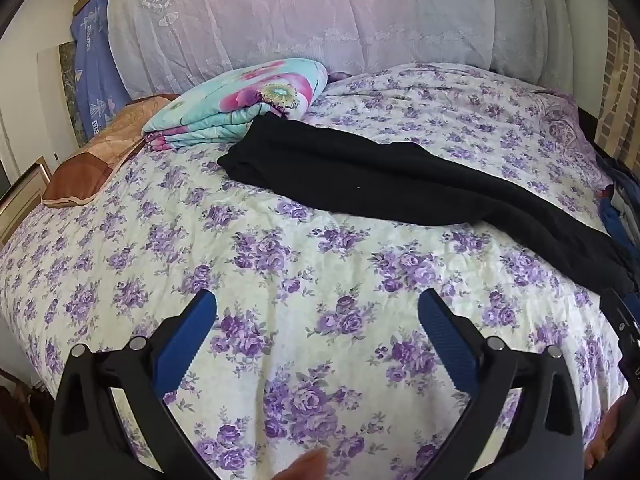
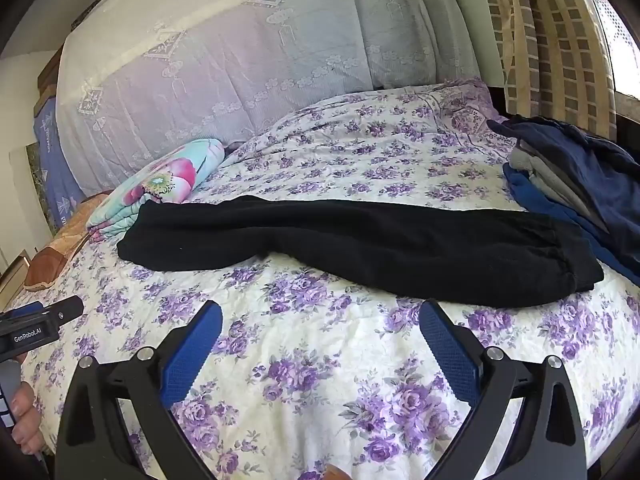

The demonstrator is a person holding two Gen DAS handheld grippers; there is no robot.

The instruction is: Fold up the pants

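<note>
Bedroom; bed (image 1: 304,248) under a white cover printed with purple roses, filling both views.

Nearest: left gripper (image 1: 317,306), blue-padded jaws spread wide, nothing between them, poised over bare cover. Right gripper (image 2: 321,314), likewise wide apart and empty. A broad strip of clear cover lies between both grippers and the garment. Fingertips intrude at the lower rims, mostly cut off.

Left edge of right view: side of the other gripper's body, white lettering "GenRobot.AI" legible; hand (image 2: 26,416) below it, partly out of frame.

Middle: pants (image 2: 360,248), black, laid lengthwise across the bed, legs stacked together, cuffed ends to the right near the bed's edge, wider end to the left touching a folded quilt (image 1: 240,100), teal with pink flowers. In the left view the cuffs run off at the right rim. Detail in the black cloth hard to make out.

Right edge: pile of clothes (image 2: 580,184), blue and grey, just beside the cuffs, partly cut off.

Left: brown pillow (image 1: 92,160) at the bed's side.

Far: pale lace drape (image 1: 320,20) along the bed's back; checked curtain (image 2: 548,36) at right; blue patterned cloth (image 1: 94,64) at left, its print unreadable.
</note>
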